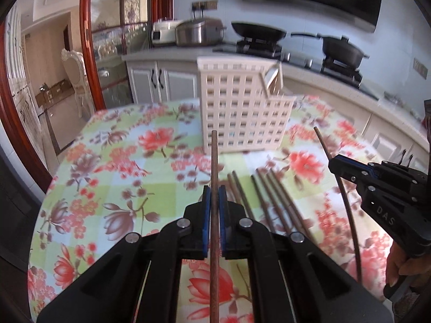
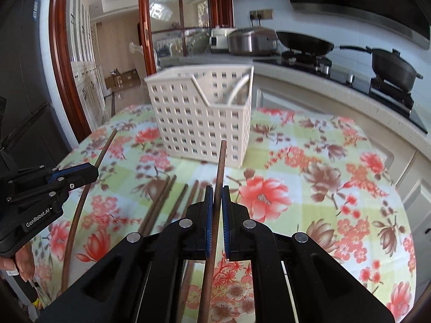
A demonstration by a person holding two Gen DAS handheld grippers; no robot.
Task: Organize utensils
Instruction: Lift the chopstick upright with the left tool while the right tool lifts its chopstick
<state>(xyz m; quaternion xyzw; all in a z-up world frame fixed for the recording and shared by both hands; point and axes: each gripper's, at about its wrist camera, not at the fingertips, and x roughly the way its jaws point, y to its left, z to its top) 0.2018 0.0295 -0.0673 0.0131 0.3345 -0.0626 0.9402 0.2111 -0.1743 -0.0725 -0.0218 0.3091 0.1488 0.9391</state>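
Left wrist view: a round table under a floral, checked tablecloth fills most of the frame, with a kitchen counter behind it carrying a steel pot and two dark pans on a stove. On the far part of the table stands a cream lattice utensil basket, upright, with a lower compartment at its right side; something pale leans inside it, too blurred to name.

The left gripper has its blue pads pressed together on a single brown chopstick. The stick runs straight along the claw's axis, its far tip reaching toward the basket's foot and its near length passing back between the arms out of the frame's bottom edge.

At the right edge, the right gripper is likewise clamped on a second chopstick, which sticks out past the pads and curves down behind them in the fisheye. A person's hand grips its handle.

Between the two claws, a loose bundle of chopsticks lies flat on the cloth, near the left claw's right pad and short of the basket.

The right wrist view confirms both pinches: its own stick is squeezed between the pads, tip in front of the basket.
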